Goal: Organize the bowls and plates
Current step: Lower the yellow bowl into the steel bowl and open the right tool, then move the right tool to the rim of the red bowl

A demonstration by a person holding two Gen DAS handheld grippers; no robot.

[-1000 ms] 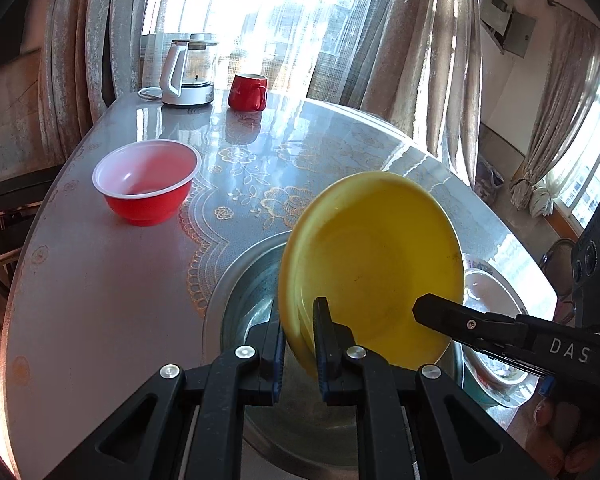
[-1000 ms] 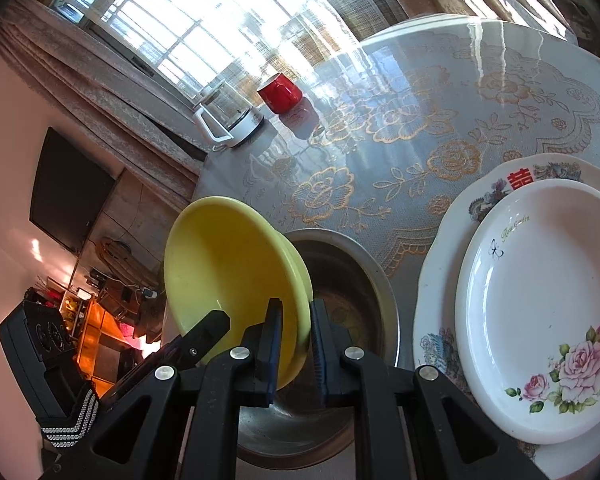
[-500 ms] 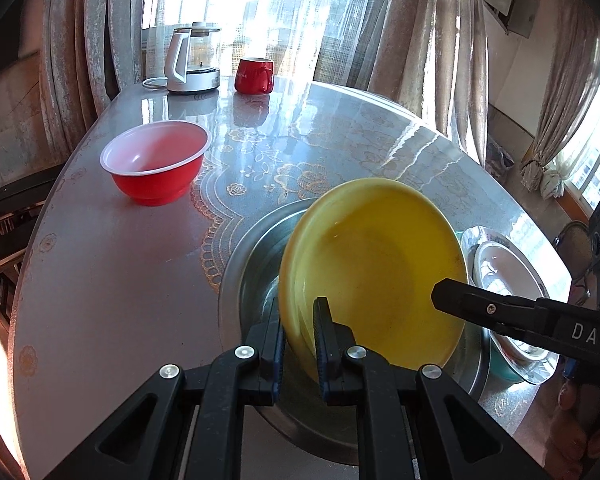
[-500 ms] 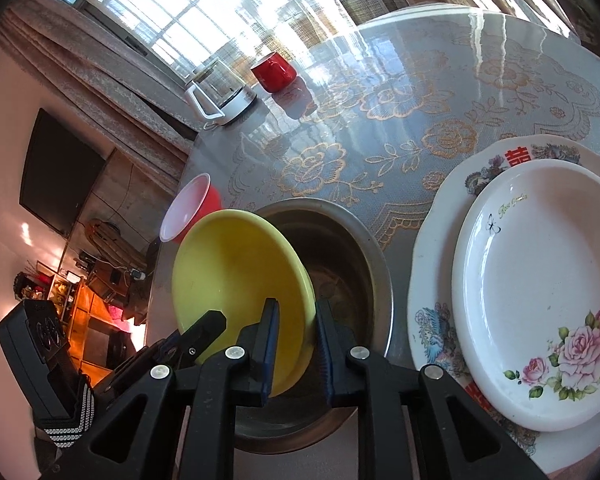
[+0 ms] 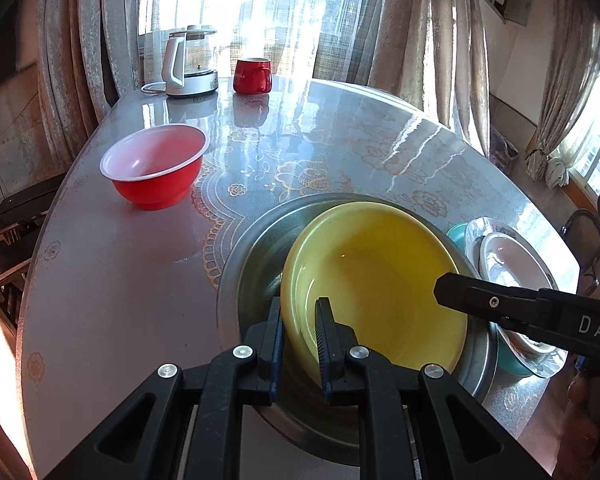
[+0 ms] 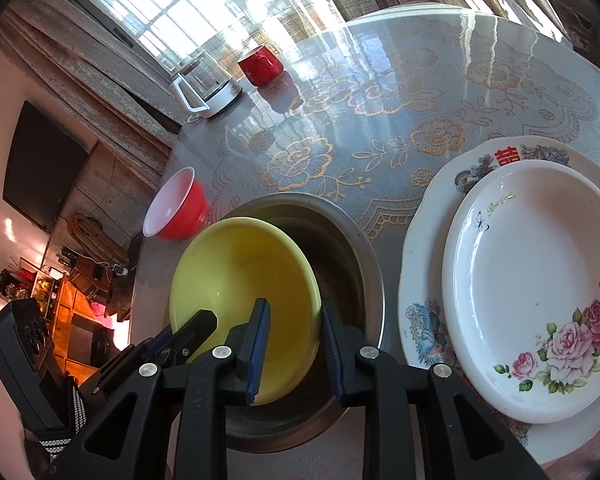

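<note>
Counter (image 5: 112,280) edge curving along the near left, with bare surface between red bowl (image 5: 156,166) and steel basin (image 5: 252,280). Yellow bowl (image 5: 380,280) sitting tilted inside the steel basin, leaning toward its left wall. Left hand-held gripper (image 5: 298,332) straddling the yellow bowl's near rim, pads not clearly pressing; grip impossible to tell. Right hand-held gripper (image 6: 294,344) spread wide about the bowl's right rim, released. Just right of the basin, white rose plate (image 6: 540,280) stacked in larger patterned plate (image 6: 424,280). Far off by the window, kettle (image 5: 188,64) and red mug (image 5: 252,76) side by side.
</note>
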